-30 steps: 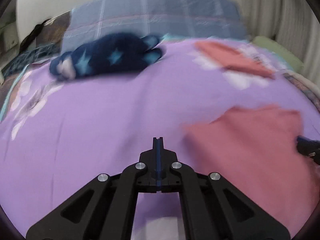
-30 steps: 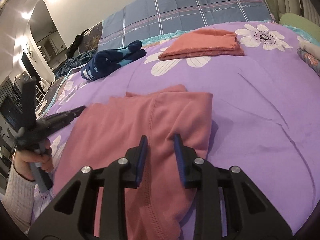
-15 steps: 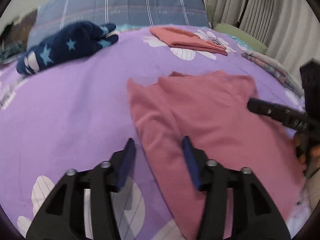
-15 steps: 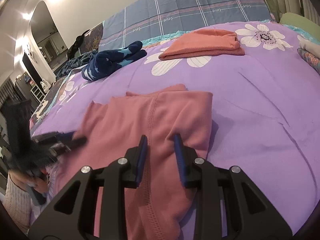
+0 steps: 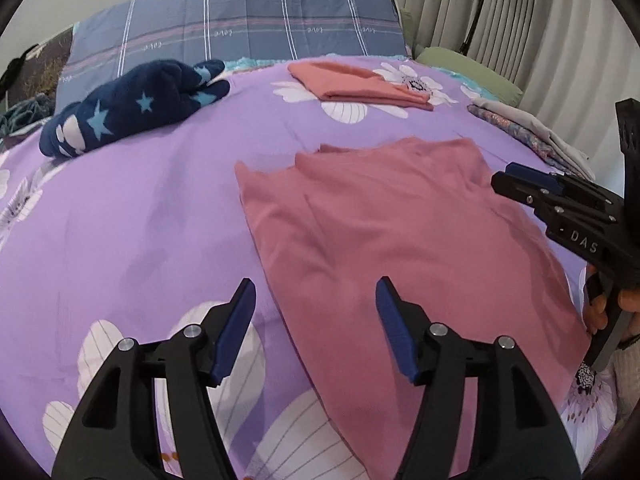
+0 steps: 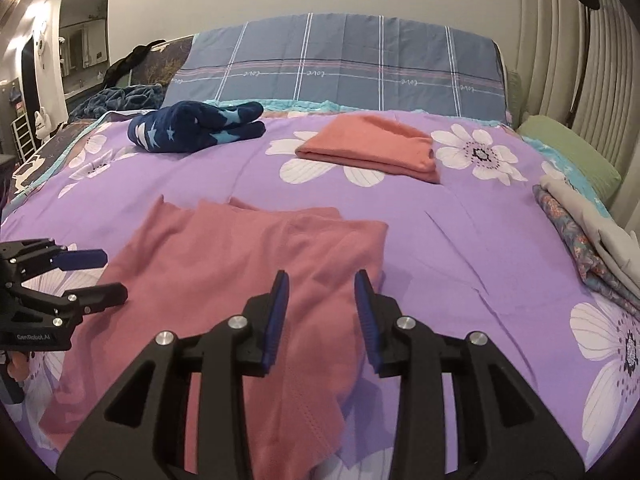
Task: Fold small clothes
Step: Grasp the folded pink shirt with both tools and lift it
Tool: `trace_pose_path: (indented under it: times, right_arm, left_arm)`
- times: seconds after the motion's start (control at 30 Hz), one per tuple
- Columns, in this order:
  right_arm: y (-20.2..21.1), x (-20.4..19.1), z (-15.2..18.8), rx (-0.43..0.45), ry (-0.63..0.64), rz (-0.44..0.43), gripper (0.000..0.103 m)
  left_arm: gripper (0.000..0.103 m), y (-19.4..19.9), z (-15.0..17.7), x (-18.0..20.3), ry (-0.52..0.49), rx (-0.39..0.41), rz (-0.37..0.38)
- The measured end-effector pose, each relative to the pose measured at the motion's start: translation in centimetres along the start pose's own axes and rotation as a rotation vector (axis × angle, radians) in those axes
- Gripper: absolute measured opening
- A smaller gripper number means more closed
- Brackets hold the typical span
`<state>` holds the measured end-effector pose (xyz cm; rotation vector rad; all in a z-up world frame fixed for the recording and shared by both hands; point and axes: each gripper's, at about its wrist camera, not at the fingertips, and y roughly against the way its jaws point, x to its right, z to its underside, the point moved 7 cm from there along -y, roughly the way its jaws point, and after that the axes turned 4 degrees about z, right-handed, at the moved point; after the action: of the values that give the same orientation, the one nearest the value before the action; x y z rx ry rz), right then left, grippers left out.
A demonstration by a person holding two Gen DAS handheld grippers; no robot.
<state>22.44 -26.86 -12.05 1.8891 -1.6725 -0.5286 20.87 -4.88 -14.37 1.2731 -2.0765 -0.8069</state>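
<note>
A pink garment [image 5: 392, 248] lies spread flat on the purple flowered bedspread [image 5: 132, 220]; it also shows in the right wrist view [image 6: 224, 264]. My left gripper [image 5: 316, 292] is open and empty, hovering over the garment's left edge. It shows from the side in the right wrist view [image 6: 108, 276]. My right gripper [image 6: 322, 280] is open and empty over the garment's right part. It shows in the left wrist view [image 5: 516, 176] at the garment's right edge.
A folded orange-pink garment [image 6: 372, 148] lies further back. A dark blue star-patterned bundle [image 6: 192, 126] lies back left. A stack of folded cloths [image 6: 580, 232] sits at the right edge. A blue plaid pillow [image 6: 340, 68] lines the headboard.
My left gripper swung right to the pink garment's left edge and opened wide. My right gripper opened wider and its view tilted to face the bed squarely.
</note>
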Motion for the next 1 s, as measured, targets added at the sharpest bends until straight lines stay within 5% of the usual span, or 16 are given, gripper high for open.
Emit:
trace_pose_path:
  times: [0.17, 0.33, 0.43, 0.53, 0.63, 0.7, 0.73, 0.9, 1.0]
  right_arm:
    - [-0.4, 1.0, 1.4, -0.086, -0.065, -0.072, 0.044]
    - [-2.2, 2.7, 3.2, -0.262, -0.267, -0.329, 0.049]
    - [-4.2, 1.9, 2.6, -0.340, -0.316, -0.496, 0.065]
    - [-6.1, 1.5, 1.3, -0.351, -0.311, -0.510, 0.067]
    - [-7.2, 1.3, 0.3, -0.352, -0.317, -0.503, 0.056]
    - [-7.8, 0.5, 0.5, -0.380, -0.324, -0.528, 0.029]
    - [-7.9, 0.4, 0.5, -0.374, -0.329, -0.514, 0.026]
    - [-3.2, 0.0, -2.0, -0.230, -0.260, -0.430, 0.016]
    - [2.6, 1.6, -4.4, -0.077, -0.234, -0.372, 0.016]
  left_arm:
    - [0.064, -0.2, 0.9, -0.3, 0.070, -0.027, 0.091]
    - [0.065, -0.4, 1.5, 0.2, 0.108, -0.059, 0.219]
    - [0.070, -2.3, 0.6, 0.5, 0.098, -0.057, 0.254]
    - [0.069, -3.8, -1.0, 0.4, 0.137, -0.055, 0.272]
    - [0.053, -4.3, -1.5, 0.7, 0.125, -0.060, 0.264]
    - [0.036, -4.1, -1.4, 1.1, 0.107, -0.055, 0.272]
    - [0.028, -3.9, -1.4, 1.2, 0.114, -0.047, 0.276]
    - [0.021, -1.3, -2.8, 2.7, 0.034, 0.005, 0.188]
    - [0.021, 2.7, -5.5, 5.5, -0.047, 0.105, 0.178]
